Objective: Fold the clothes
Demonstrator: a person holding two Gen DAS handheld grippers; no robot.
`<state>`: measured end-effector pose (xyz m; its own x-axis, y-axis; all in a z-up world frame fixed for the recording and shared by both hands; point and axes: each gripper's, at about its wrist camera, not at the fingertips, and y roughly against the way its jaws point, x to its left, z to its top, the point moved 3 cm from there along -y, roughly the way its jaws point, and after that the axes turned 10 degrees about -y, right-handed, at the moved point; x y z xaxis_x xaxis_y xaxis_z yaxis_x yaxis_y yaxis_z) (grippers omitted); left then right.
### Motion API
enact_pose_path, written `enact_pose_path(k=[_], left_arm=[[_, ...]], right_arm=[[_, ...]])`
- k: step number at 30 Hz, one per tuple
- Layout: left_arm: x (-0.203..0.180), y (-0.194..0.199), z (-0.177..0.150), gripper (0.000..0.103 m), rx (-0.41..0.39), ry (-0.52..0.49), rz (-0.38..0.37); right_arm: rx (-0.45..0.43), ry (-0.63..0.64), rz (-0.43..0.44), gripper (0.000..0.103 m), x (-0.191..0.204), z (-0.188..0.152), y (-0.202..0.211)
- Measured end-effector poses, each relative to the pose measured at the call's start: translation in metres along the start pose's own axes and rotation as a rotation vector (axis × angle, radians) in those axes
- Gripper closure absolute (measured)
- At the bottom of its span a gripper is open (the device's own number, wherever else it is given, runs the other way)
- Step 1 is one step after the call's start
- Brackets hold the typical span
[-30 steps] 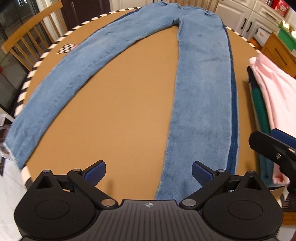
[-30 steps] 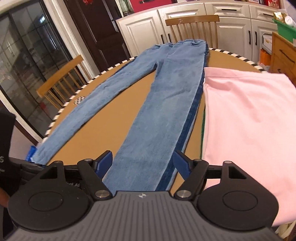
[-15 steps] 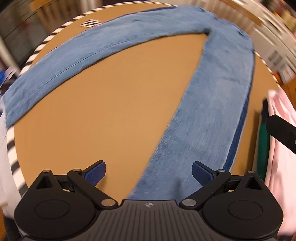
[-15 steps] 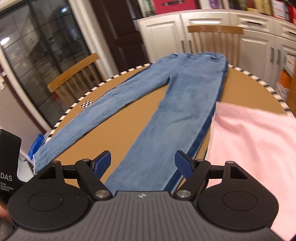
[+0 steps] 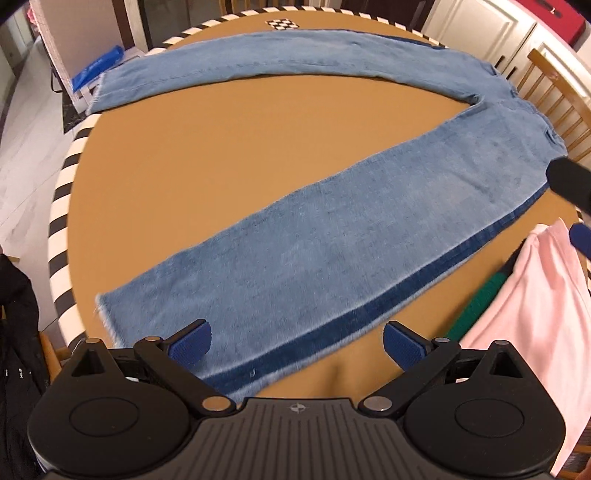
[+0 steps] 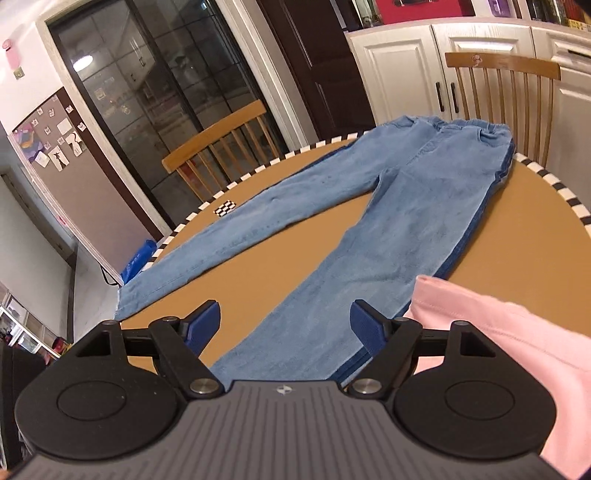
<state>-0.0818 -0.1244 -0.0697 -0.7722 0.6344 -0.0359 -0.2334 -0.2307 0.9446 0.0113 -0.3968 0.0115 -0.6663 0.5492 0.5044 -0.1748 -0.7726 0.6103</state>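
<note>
From the left wrist camera, the left gripper (image 5: 297,341) has its blue fingers (image 5: 192,341) spread wide and holds nothing. It hangs over the bottom end of one leg of the light blue denim jeans (image 5: 351,236). The jeans lie flat on the round brown tabletop (image 5: 207,166) with a black and white striped edge, legs spread apart like a V. A folded pink cloth (image 5: 532,317) sits at the right on a green cloth (image 5: 476,306), just beside that leg. A small checkered square (image 5: 282,24) lies near the far edge. Part of the right gripper (image 5: 570,181) pokes in at the right.

From the right wrist camera, the right gripper (image 6: 286,326) is wide open too, with nothing in it, above the same jeans (image 6: 369,236) leg. The pink cloth (image 6: 517,332) is close by its right finger. Two wooden chairs (image 6: 221,147) stand behind the tabletop (image 6: 517,229).
</note>
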Motion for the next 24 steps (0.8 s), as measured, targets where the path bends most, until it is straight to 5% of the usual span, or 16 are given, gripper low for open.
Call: enact_pose_path(k=[11,18,24], left_arm=[[-0.001,0.005,-0.006,0.002,0.014,0.165,-0.095],[-0.007,0.005,-0.016,0.002,0.026,0.349,-0.015],[-0.022,-0.01,-0.022,0.002,0.091,0.536,0.078]], right_arm=[[-0.138,0.131,-0.214,0.015,-0.017,0.07,0.079],[-0.114,0.168,-0.204,0.016,-0.072,0.127,0.035],[0.013,0.178,-0.123,0.017,-0.108,0.158,-0.061]])
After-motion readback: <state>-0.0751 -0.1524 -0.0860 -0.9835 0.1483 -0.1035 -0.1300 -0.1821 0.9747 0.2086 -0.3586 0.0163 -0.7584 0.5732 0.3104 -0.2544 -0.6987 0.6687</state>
